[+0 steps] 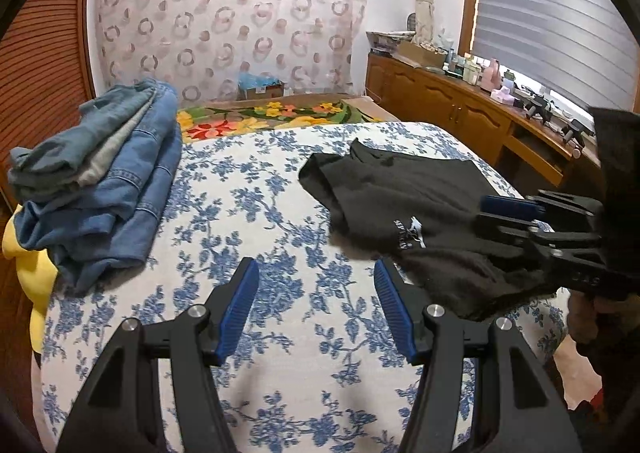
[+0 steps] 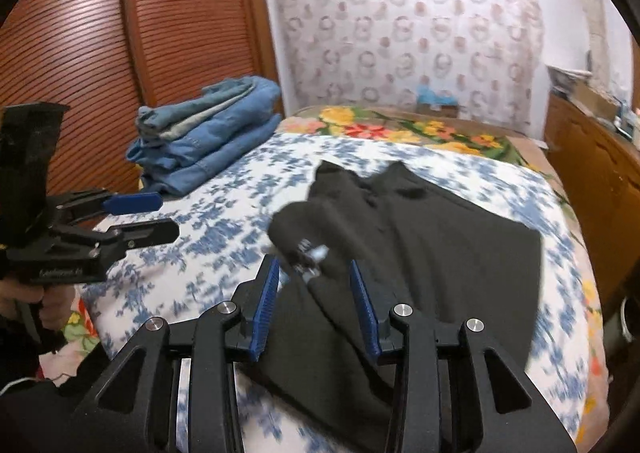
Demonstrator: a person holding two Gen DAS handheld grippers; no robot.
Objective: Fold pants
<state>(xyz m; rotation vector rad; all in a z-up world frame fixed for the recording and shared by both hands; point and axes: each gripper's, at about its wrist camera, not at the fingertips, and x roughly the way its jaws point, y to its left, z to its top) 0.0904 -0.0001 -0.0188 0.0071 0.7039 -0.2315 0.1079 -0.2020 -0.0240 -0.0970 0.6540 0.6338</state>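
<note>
The black pants [image 1: 404, 205] lay folded on the bed [image 1: 248, 213], to the right of the stack of folded jeans [image 1: 108, 189] at the bed's left edge and well apart from it. A white logo faced up on the top layer. The left gripper [image 1: 316, 273] hovered over bare bedspread between the stack and the pants, jaws standing wide with nothing between them. The right gripper [image 2: 314, 273] hung over the near part of the pants on the side away from the stack, jaws partly apart and empty; no cloth was pinched.

Judged from this, a fold had just been laid down and let go. The next move would call either for one more fold across the pants, both grippers taking an edge, or for carrying them to the stack.

The right wrist view was smeared, so the logo and the near hem were hard to read. How many layers the pants had could not be told.
</note>
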